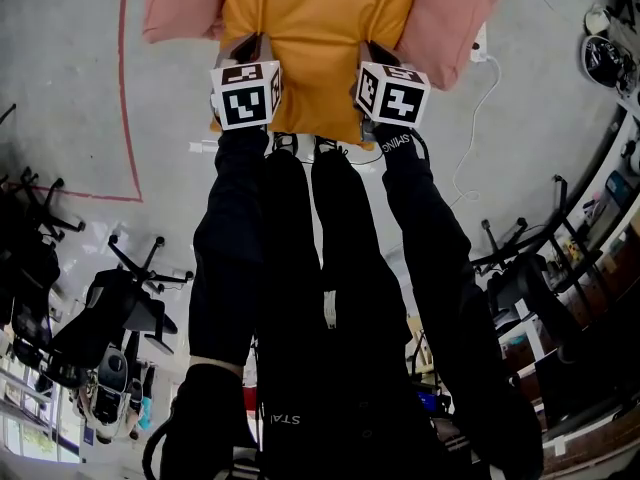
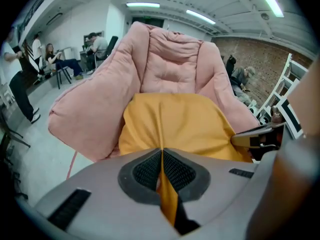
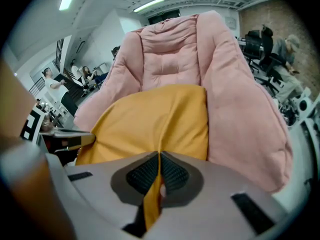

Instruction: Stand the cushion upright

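Left tool (image 1: 247,48) and right tool (image 1: 378,54) side by side, both downward-angled, jaws tight on cushion (image 1: 320,18) fabric.

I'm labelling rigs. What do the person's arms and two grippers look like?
The left sleeve and right sleeve are black; the right bears white lettering near the cuff. The left gripper and right gripper are pale grey with dark meshed pads. Each carries a white cube with black square markers.

I read this as shared lab-office: bare concrete floor (image 1: 60,88), red tape line (image 1: 124,98) at 10 o'clock, swivel chairs (image 1: 130,303) at 8, ceiling strip lights (image 2: 142,5), brick wall (image 2: 252,59), seated people (image 2: 57,59).
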A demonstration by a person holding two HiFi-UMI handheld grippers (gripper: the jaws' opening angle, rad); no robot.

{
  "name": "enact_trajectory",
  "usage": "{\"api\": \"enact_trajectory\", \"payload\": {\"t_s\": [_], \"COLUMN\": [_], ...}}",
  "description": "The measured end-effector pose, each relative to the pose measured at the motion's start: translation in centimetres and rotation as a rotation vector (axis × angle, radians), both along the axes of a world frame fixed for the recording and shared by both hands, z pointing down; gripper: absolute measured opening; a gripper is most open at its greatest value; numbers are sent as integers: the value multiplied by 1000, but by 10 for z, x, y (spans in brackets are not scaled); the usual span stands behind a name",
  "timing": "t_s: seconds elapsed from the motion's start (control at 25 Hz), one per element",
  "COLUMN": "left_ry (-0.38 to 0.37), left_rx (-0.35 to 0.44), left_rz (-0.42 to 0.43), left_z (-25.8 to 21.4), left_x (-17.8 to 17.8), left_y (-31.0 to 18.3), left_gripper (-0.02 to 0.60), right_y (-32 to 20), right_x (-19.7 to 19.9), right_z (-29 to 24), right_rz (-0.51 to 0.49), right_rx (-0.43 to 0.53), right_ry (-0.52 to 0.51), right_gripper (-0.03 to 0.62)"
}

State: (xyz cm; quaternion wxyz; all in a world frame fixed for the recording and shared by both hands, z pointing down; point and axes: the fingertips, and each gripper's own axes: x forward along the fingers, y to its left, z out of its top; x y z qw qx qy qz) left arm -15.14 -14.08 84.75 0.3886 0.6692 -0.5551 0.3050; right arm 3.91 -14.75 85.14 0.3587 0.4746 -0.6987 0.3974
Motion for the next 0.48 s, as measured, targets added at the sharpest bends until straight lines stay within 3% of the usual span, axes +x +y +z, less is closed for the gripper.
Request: {"api": "enact_trajectory", "payload": {"t_s": [0.48], "left_ry": [6], "left_rx": [32], "left_rz": [-97], "left_z": [-97], "left_x": [12], "left_y": [16], "left_gripper": [6], "right_y": [2], "right_x": [19], "right_z": [-94], "right_rz": [45], "right_rx": [38], "right_ry": [-86], "right_gripper": [21]}}
